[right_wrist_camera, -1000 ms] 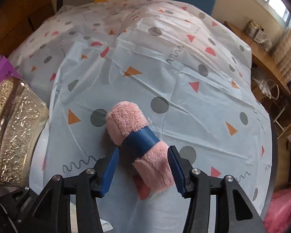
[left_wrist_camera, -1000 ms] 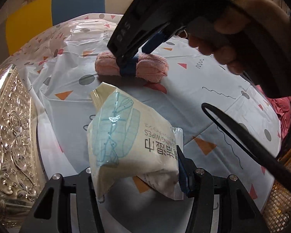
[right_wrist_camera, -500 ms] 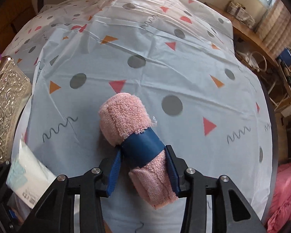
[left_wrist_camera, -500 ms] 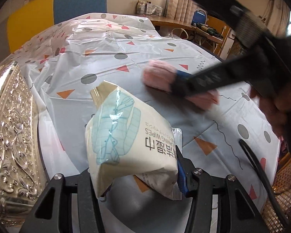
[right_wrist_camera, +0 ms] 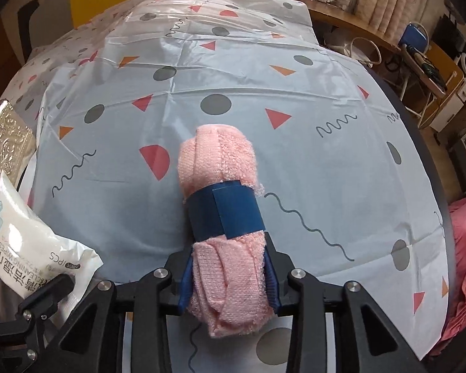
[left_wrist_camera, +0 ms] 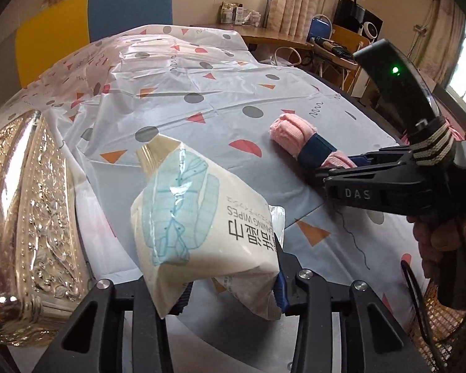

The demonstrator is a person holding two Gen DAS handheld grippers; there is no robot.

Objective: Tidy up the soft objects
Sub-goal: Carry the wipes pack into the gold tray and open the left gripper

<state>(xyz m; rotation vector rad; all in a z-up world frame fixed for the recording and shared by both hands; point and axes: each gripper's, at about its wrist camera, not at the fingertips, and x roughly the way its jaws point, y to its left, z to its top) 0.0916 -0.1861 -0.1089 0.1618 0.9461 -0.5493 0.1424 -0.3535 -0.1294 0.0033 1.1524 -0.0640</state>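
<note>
Both tools are loaded at once, which looks like a plan to carry two soft things to the same place in one go. The left gripper (left_wrist_camera: pixel 230 283) is clamped on the near end of a pack of cleaning wipes (left_wrist_camera: pixel 202 220), so the pack juts forward and up, lifted off the patterned tablecloth (left_wrist_camera: pixel 233 93). The right gripper (right_wrist_camera: pixel 230 276) squeezes the near end of a rolled pink towel (right_wrist_camera: pixel 220 168) just behind its blue band (right_wrist_camera: pixel 226 214), likely because the band keeps the roll from unwinding and gives a firm spot to pinch beside; whether the towel's far end touches the cloth or hangs just above it I cannot tell. The ornate silver box (left_wrist_camera: pixel 31 217) sits at the left edge of the table, just beside the wipes, and seems the likely home for both items. In the left view the towel lies well to the right of the wipes, so the two hands have room apart. The middle and far stretch of the cloth lies bare, while the right table edge runs close beyond the right tool, so any swing is safer inward, toward the box
</note>
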